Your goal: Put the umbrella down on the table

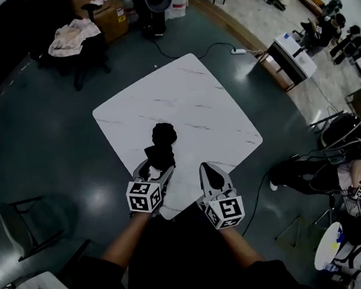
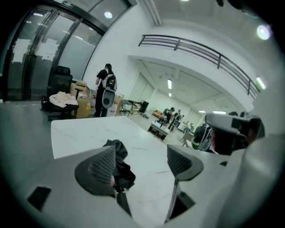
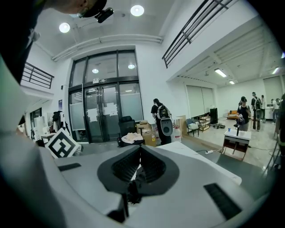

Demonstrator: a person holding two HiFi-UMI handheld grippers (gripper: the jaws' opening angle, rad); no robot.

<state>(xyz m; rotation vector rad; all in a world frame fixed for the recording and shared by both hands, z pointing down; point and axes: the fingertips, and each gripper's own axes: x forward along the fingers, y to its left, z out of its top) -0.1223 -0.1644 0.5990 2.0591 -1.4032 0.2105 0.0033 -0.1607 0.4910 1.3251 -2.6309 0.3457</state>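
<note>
A black folded umbrella [image 1: 163, 142] lies on the white marble table [image 1: 188, 101], toward its near edge. My left gripper [image 1: 154, 170] sits at the umbrella's near end, jaws open. In the left gripper view the umbrella [image 2: 118, 163] rests on the table [image 2: 89, 131] against the inner side of the left finger [image 2: 99, 170], and the gap of the gripper [image 2: 142, 156] is otherwise empty. My right gripper [image 1: 210, 170] hovers over the table's near edge, to the right of the umbrella, shut. In the right gripper view its jaws [image 3: 140, 154] are closed together.
A black chair with a pale cloth [image 1: 74, 37] and a cardboard box [image 1: 111, 16] stand beyond the table. A black stool [image 1: 22, 223] is at the left. A cable and power strip [image 1: 238, 51] lie on the floor. A seated person [image 1: 313, 174] is at the right.
</note>
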